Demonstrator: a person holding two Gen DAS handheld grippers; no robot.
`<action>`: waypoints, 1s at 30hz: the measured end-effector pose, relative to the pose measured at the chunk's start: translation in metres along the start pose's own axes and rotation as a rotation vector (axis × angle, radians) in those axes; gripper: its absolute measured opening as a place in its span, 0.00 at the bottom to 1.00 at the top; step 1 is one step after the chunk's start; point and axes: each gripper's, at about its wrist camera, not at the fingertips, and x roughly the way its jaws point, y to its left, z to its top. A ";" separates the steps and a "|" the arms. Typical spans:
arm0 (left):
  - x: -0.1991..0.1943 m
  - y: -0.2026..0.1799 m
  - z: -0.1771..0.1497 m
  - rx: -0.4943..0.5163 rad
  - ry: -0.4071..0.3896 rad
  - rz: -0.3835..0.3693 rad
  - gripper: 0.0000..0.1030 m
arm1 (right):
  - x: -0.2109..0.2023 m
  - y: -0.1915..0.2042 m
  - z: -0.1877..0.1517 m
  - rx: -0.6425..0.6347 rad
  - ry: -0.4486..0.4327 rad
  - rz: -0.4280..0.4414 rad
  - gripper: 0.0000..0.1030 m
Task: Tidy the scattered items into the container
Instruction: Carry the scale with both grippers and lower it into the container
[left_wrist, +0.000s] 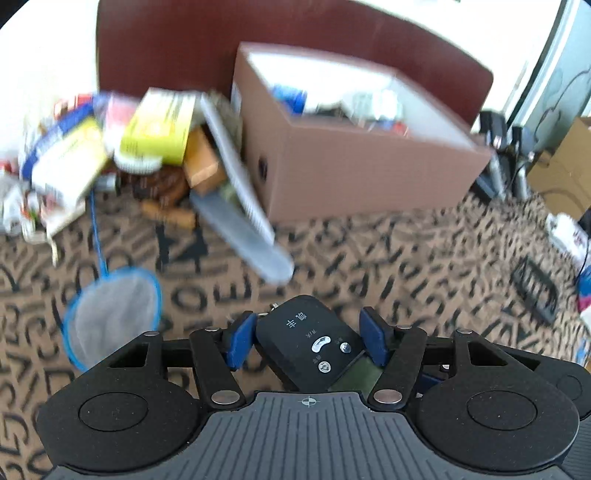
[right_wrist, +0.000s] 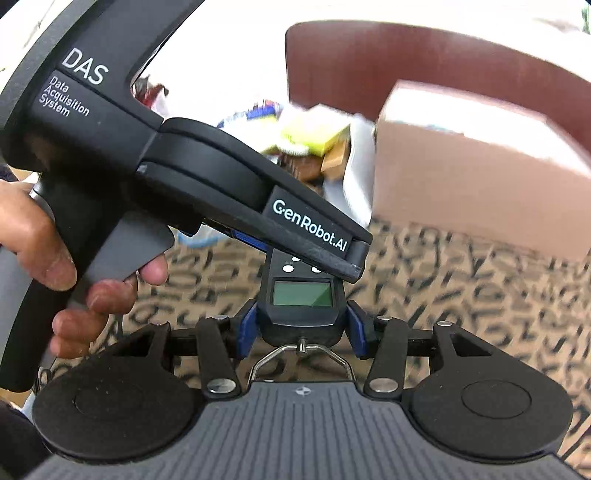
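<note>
Both your grippers, left (left_wrist: 308, 341) and right (right_wrist: 301, 325), pinch one black plastic digital hanging scale (right_wrist: 301, 295); brown cardboard box (left_wrist: 354, 162) beyond, lettered carpet (left_wrist: 406, 258) below.

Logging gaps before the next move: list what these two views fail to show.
- Box contents: left wrist view, motion-blurred; only blue and white shapes.
- Pile labels: both views, blurred, unreadable.
- Scale upper buttons: right wrist view, covered by the left tool.
- Scale display reading: both views, blank or too faint.
- Box's far end: right wrist view, cut off at the frame edge.
</note>
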 end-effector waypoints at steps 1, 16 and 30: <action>-0.004 -0.002 0.009 0.003 -0.016 -0.006 0.61 | -0.004 -0.003 0.007 -0.004 -0.019 -0.006 0.53; -0.025 -0.052 0.160 0.056 -0.245 -0.085 0.61 | -0.043 -0.074 0.124 -0.098 -0.221 -0.133 0.53; 0.093 -0.059 0.228 0.003 -0.169 -0.183 0.61 | 0.030 -0.167 0.162 -0.073 -0.139 -0.183 0.53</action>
